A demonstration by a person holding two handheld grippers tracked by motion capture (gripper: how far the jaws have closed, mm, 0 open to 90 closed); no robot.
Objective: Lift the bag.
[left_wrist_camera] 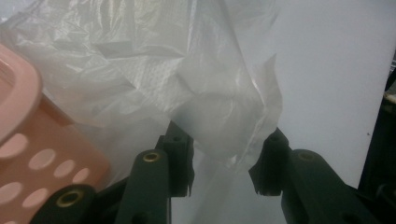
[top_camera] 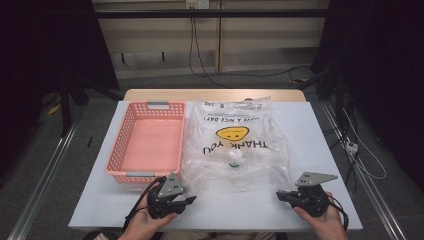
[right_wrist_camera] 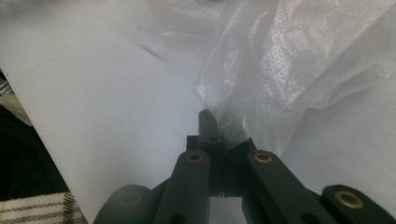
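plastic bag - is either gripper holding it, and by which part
The right gripper is shut on the plastic bag at its near right corner. The left gripper stands open around the near left corner, not yet pinching it.

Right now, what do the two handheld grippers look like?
Both alike: left gripper and right gripper have black bodies, black two-link fingers with brass-coloured pivot pins, a grey three-cornered plate with small holes on top, and a black cable trailing back. Hands bare.

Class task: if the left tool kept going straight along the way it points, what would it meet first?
Most likely the clear plastic bag: a fold already hangs between the left tool's jaws. The pink basket sits off to one side.
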